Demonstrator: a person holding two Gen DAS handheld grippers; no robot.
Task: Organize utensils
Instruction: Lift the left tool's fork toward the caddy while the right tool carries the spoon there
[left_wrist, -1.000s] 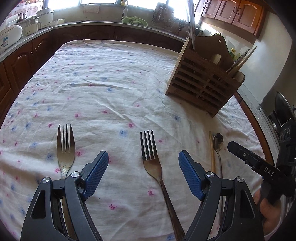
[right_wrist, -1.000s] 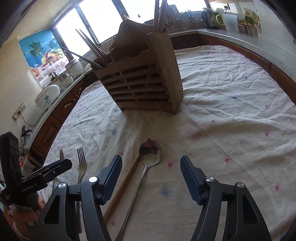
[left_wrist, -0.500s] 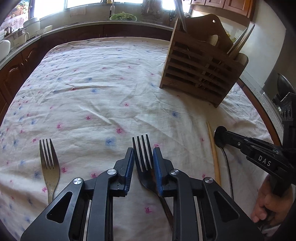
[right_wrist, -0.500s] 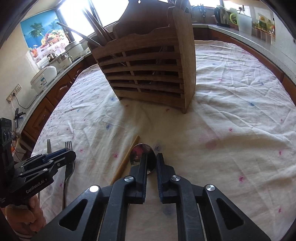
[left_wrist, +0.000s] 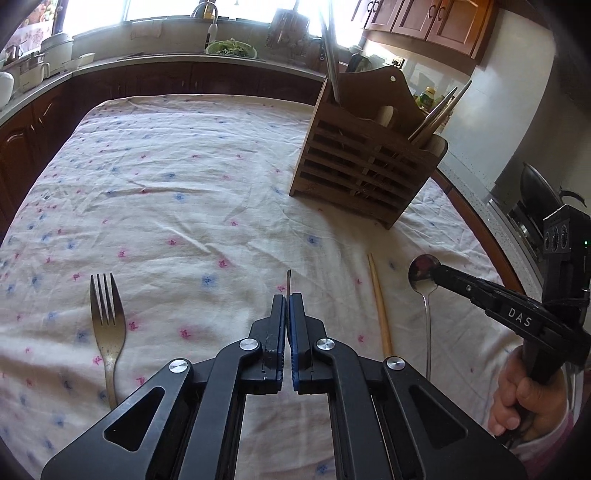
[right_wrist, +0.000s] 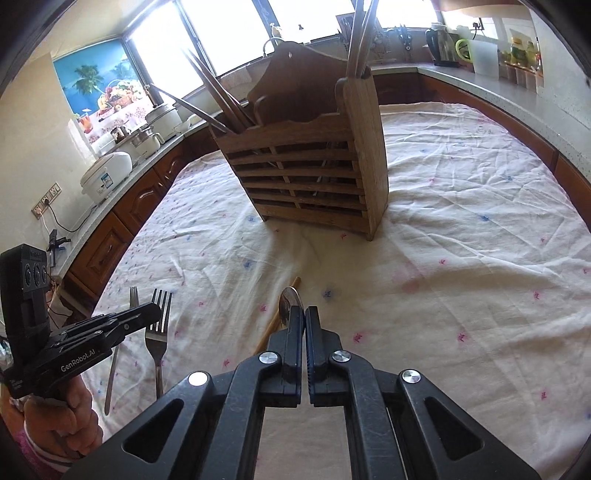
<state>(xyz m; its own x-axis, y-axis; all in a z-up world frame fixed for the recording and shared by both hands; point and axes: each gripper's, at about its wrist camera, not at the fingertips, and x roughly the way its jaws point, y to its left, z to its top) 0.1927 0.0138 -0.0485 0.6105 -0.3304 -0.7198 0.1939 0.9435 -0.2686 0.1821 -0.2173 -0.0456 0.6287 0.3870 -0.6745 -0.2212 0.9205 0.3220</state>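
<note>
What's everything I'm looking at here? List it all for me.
forks: two, silver; one lying on the cloth at left, one clamped in the left hand-held gripper
spoon: one, silver; clamped in the right hand-held gripper
chopstick: one, light wood; on the cloth between held fork and spoon
holder: one, brown slatted wood; upright on the cloth, long utensils sticking out
cloth: one, white with pink and blue flecks; covering the table
rice cooker: one, white; on the counter
left hand-held gripper: one, black with blue pads; just closed on the fork
right hand-held gripper: one, black; just closed on the spoon
hands: two; gripping the handles
</note>
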